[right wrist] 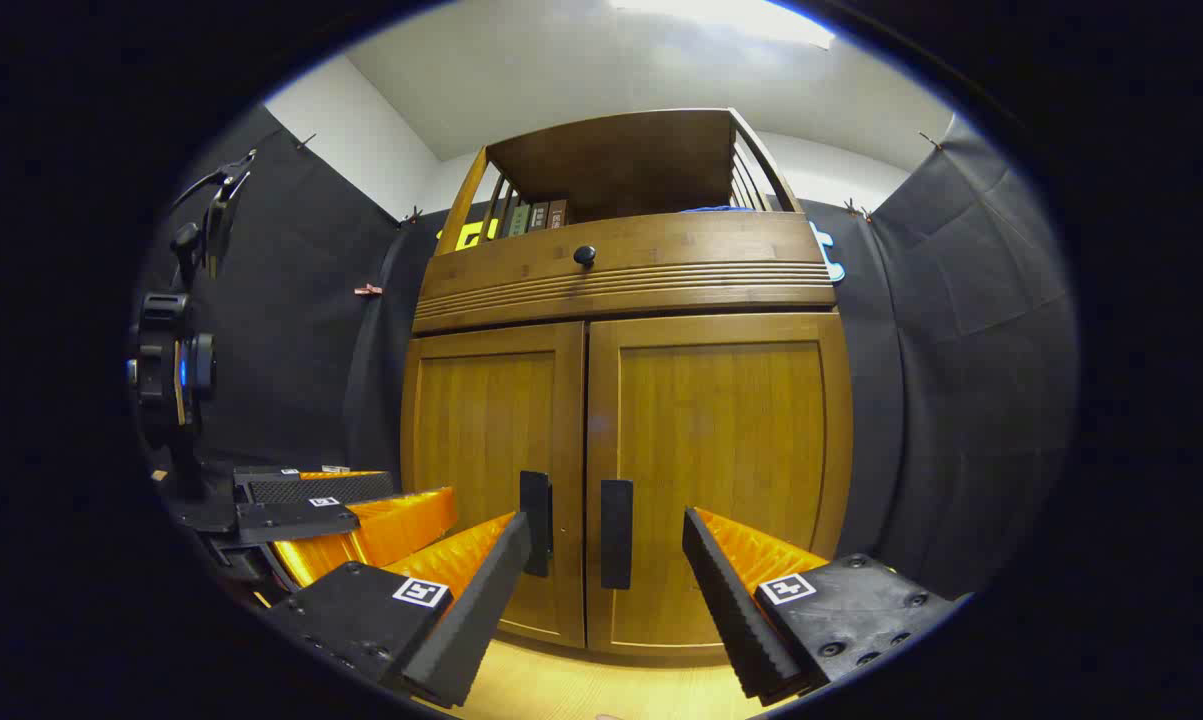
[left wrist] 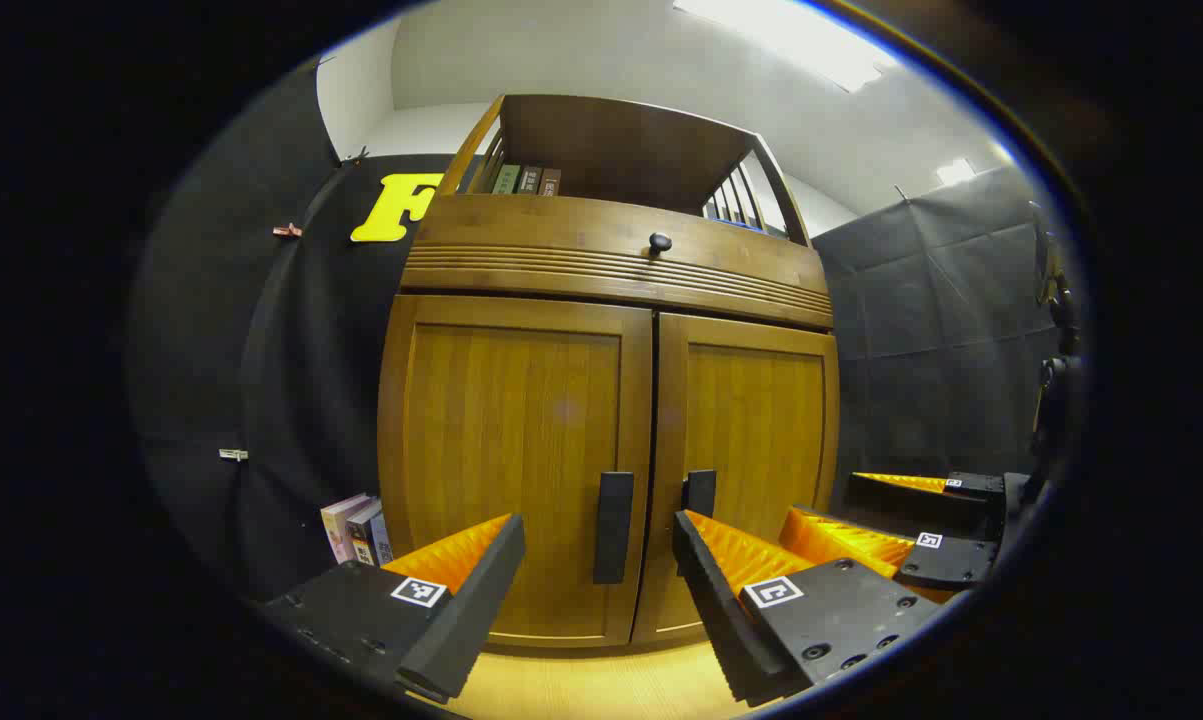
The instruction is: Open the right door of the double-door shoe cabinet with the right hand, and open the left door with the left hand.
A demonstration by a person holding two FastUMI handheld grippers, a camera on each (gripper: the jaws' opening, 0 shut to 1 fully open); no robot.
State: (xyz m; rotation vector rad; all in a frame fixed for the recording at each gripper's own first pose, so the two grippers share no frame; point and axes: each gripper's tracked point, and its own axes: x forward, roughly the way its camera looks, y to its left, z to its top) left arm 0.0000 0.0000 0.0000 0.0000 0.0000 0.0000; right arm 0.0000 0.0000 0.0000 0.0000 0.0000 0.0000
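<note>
Shoe cabinet [left wrist: 616, 400] is seen standing upright against the booth's dark cloth wall, w/ both doors shut; left door [left wrist: 511, 440] and right door [left wrist: 756, 440] meet at the centre seam, each w/ a dark vertical handle beside it; left handle [left wrist: 613, 527] and right handle [left wrist: 699, 492] are close together, just apart. Above the doors a ribbed drawer front w/ a round knob [left wrist: 660, 241] is seen; above that, an open shelf w/ a few books [left wrist: 526, 180] at its left end. More books [left wrist: 356, 530] are stood on the floor by the cabinet's left side.

Left gripper [left wrist: 599, 560] is held wide open in front of the cabinet, nothing between its fingers; left handle is framed in the gap but not touched. In the right gripper view, right gripper [right wrist: 606, 560] is likewise spread open and empty; right door [right wrist: 721, 470] w/ its handle [right wrist: 616, 533] is seen between the fingers, not touched; left door [right wrist: 486, 470] sits beside it. Grippers are side by side, near each other; the right one is seen at lower right of the left gripper view.
</note>
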